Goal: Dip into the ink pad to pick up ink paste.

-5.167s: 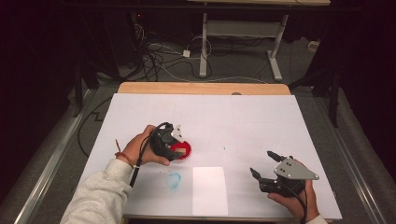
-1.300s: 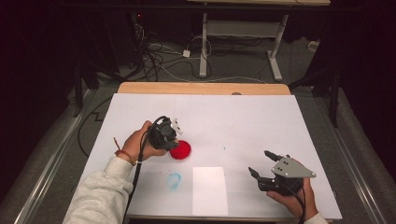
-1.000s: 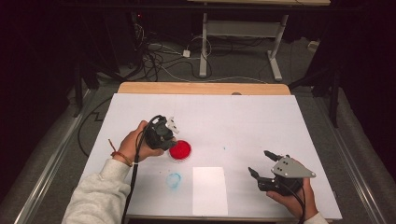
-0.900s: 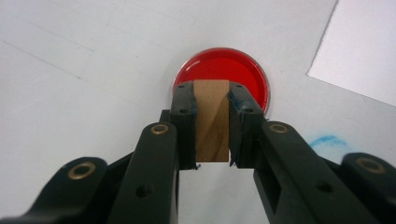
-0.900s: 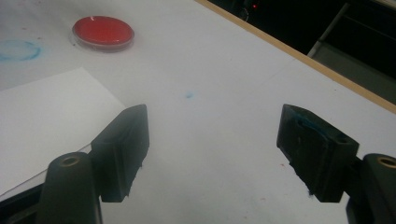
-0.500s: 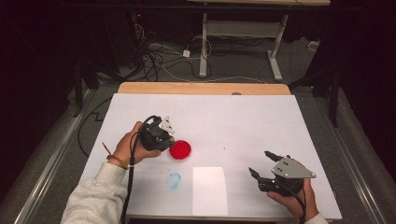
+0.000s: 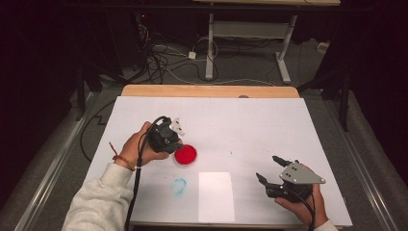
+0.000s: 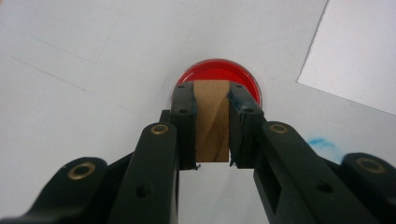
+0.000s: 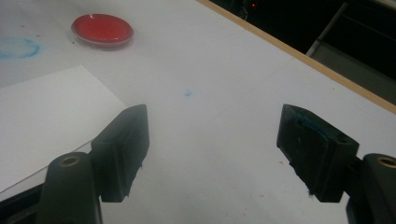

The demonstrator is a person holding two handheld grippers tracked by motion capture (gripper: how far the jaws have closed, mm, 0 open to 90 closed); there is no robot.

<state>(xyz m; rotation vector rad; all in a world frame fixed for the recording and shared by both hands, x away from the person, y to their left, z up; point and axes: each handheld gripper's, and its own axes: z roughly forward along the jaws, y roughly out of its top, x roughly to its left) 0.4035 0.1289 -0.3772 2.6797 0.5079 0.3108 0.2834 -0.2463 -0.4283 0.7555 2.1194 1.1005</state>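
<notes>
My left gripper point(image 7: 166, 138) sits just left of a round red dish point(image 7: 185, 155) near the table's middle. In the left gripper view its jaws are shut on an upright wooden block point(image 8: 212, 119), whose far end stands over the near rim of the red dish point(image 8: 219, 72). My right gripper point(image 7: 267, 167) rests near the front right of the table, held by a hand. Its jaws stand wide open with nothing between them, as the right gripper point(image 9: 215, 135) view confirms. From there the red dish point(image 9: 102, 28) lies far off at the upper left.
A white sheet of paper point(image 7: 216, 196) lies at the front edge, with a faint blue ring stain point(image 7: 179, 185) to its left. The white table cover has a wooden strip point(image 7: 207, 91) along its far edge. Cables and a desk frame stand on the floor beyond.
Five seconds ago the left gripper was over the red dish; it has drawn back to the dish's left side and barely shifted since. The right gripper has kept still.
</notes>
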